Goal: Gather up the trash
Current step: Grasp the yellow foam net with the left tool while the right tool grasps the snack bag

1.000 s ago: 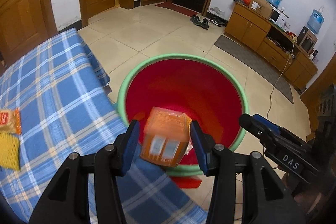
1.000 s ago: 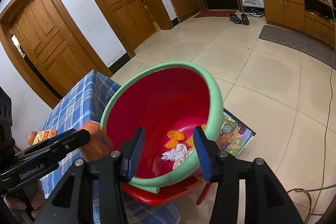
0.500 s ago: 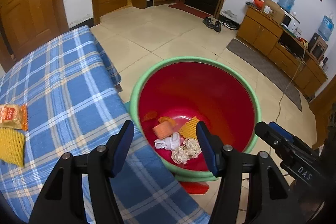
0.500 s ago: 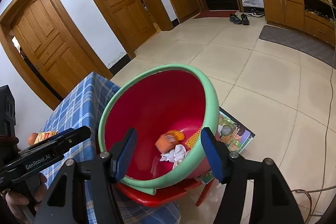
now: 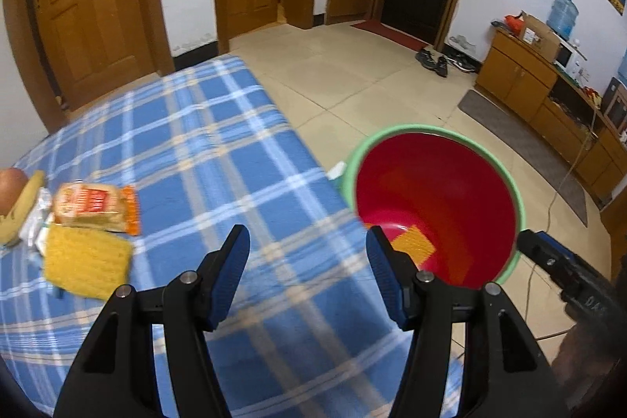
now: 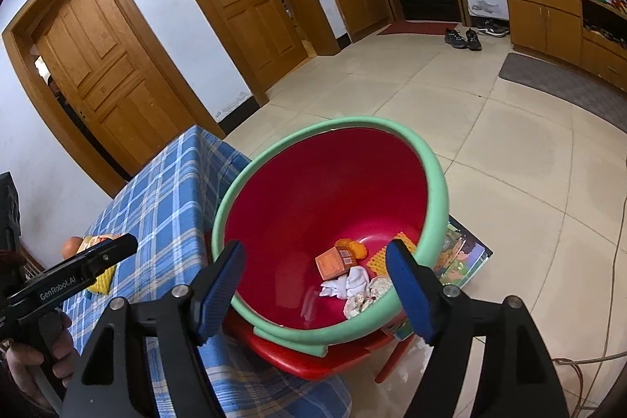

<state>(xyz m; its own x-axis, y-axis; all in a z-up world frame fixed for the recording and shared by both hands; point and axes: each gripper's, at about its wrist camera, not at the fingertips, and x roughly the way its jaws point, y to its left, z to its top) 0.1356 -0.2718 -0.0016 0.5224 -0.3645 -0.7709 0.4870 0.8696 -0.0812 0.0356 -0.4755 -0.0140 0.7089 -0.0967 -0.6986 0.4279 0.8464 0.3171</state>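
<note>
A red bin with a green rim [image 6: 435, 183] stands on a red stool beside the table; it also shows in the left wrist view [image 5: 521, 206]. Inside lie an orange carton [image 6: 333, 263], orange peel [image 6: 352, 247], a yellow mesh piece [image 6: 386, 257] and crumpled white tissues [image 6: 352, 285]. My left gripper [image 5: 307, 277] is open and empty above the blue plaid tablecloth [image 5: 219, 159]. A yellow mesh pad [image 5: 86, 261] and an orange snack packet [image 5: 94, 206] lie on the cloth at the left. My right gripper [image 6: 315, 288] is open and empty over the bin's near rim.
A banana [image 5: 19, 210] and a round fruit [image 5: 9, 187] lie at the table's left edge. A picture book [image 6: 466, 257] lies on the tiled floor under the stool. A cable [image 6: 615, 253] runs across the floor at the right. Wooden cabinets [image 5: 521, 81] line the far wall.
My left gripper let the orange carton fall into the bin, then swung left over the table. My right gripper opened wider over the bin rim.
</note>
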